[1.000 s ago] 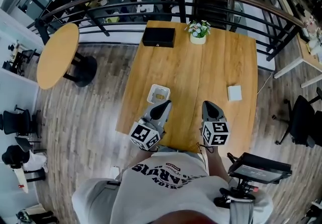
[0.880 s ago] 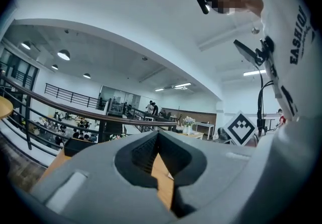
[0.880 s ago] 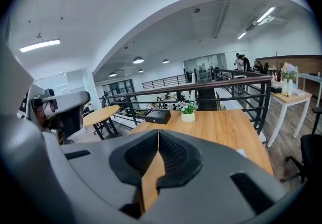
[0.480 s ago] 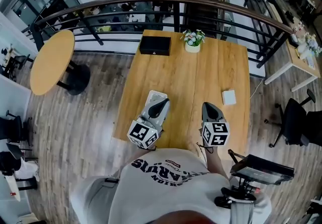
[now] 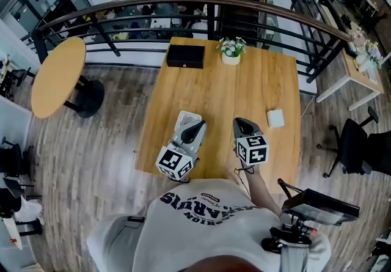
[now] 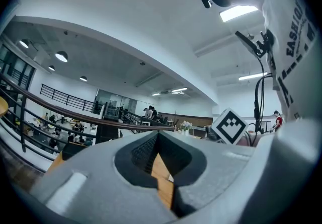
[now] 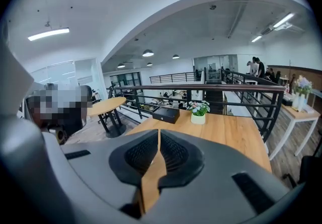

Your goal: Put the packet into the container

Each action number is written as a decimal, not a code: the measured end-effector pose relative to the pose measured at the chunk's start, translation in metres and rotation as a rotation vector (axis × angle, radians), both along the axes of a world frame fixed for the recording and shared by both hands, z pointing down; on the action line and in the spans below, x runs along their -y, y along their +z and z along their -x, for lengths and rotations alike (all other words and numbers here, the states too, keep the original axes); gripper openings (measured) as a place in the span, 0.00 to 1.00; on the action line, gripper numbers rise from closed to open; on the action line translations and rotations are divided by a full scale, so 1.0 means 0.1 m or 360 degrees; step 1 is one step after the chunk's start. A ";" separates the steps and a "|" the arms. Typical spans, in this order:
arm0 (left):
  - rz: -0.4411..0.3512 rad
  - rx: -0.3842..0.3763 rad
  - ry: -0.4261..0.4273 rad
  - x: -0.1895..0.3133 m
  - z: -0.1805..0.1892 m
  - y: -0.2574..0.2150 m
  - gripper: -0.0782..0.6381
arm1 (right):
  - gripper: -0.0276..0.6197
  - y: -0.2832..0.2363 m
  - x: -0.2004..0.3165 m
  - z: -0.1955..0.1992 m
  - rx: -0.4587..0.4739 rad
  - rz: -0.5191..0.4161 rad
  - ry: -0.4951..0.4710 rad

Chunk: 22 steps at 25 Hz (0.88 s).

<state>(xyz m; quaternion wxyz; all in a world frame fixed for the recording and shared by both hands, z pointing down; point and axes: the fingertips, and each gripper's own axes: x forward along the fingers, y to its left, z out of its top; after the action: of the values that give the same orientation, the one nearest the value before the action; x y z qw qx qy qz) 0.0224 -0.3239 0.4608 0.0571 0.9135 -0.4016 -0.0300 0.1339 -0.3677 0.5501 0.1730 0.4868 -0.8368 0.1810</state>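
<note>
1. Left gripper (image 5: 197,124): you hold it over the near left part of the tabletop (image 5: 226,90). In the head view its tip overlaps the white container (image 5: 182,119). The views do not show whether the tip touches the container. In the left gripper view the fingers meet tip to tip, with nothing between them.

2. Right gripper (image 5: 239,122): you hold it near the middle of the tabletop's near edge, just beside the left gripper and apart from it. Its fingers are pressed together and carry nothing. Only bare wood shows behind them in the right gripper view.

3. Packet (image 5: 275,118): it is flat, white and square. It lies on the tabletop close to the right edge, about halfway along it. It is well apart from the container, and neither gripper touches it.

4. Container: it stands near the left edge, towards the near left corner, partly covered by the left gripper.

5. Other items: a black box (image 5: 186,56) lies at the far left corner. A flower pot (image 5: 231,51) stands at the middle of the far edge, beside the box. A railing (image 5: 122,8) curves past the far edge, and a round table (image 5: 58,78) stands on the floor off the left edge.
</note>
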 end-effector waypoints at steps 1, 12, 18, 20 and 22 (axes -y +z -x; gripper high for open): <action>0.0003 -0.0007 0.0002 0.00 0.00 0.01 0.11 | 0.06 -0.03 0.08 0.02 -0.0018 -0.0013 -0.0024; 0.0007 -0.0038 0.0082 -0.04 -0.10 0.01 0.11 | 0.06 -0.18 1.22 -0.01 -0.0350 0.0200 -0.0282; 0.0032 -0.0042 0.0011 -0.05 0.08 0.05 0.11 | 0.37 0.48 1.67 -0.56 -0.0614 0.0577 -0.0284; 0.0050 -0.0039 -0.0026 -0.05 0.18 0.09 0.11 | 0.47 0.73 1.69 -0.75 -0.0628 0.0721 -0.0269; 0.0070 -0.0033 -0.0065 -0.06 0.28 0.14 0.11 | 0.56 0.97 1.72 -0.98 -0.0675 0.0839 -0.0231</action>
<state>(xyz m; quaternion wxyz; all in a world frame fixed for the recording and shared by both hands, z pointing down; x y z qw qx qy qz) -0.0056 -0.3183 0.4747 0.0807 0.9033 -0.4201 -0.0318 0.2318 -0.5393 0.6467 0.4754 0.3913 -0.7392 0.2730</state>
